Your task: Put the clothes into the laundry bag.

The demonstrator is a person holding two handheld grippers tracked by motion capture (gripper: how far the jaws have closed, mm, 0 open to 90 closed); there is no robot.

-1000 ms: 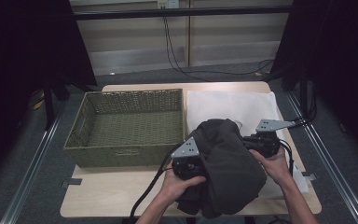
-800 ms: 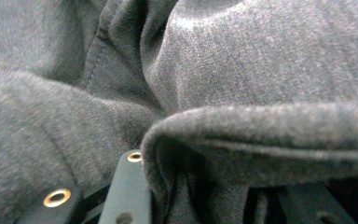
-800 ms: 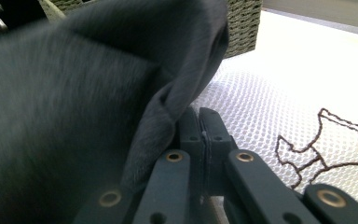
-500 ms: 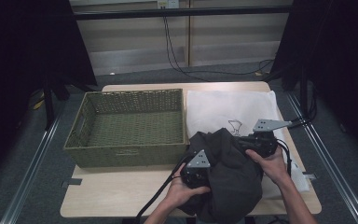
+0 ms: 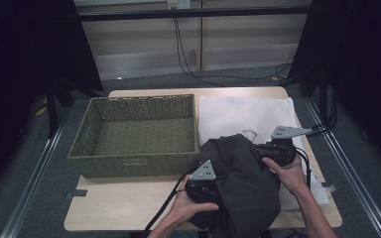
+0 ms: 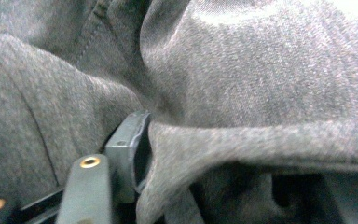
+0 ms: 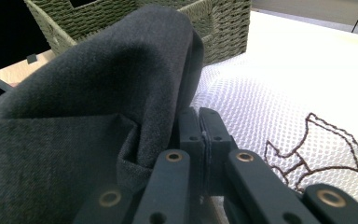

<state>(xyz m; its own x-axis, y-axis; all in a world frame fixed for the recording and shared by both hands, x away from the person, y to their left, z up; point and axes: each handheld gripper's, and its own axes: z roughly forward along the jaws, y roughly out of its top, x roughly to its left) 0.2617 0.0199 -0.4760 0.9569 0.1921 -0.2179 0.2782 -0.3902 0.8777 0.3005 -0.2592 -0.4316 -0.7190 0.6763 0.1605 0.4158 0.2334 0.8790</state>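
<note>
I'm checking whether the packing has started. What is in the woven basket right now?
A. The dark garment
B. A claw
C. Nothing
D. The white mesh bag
C: the basket shows only its bare woven floor, while the dark garment is held in front of it, over the white mesh bag.

a green woven rectangular basket [image 5: 134,134] sits on the left of the light wooden table [image 5: 119,210]. just beside it lies a white mesh cloth [image 5: 243,114], bearing a dark outlined embroidered figure [image 7: 317,149].
</note>
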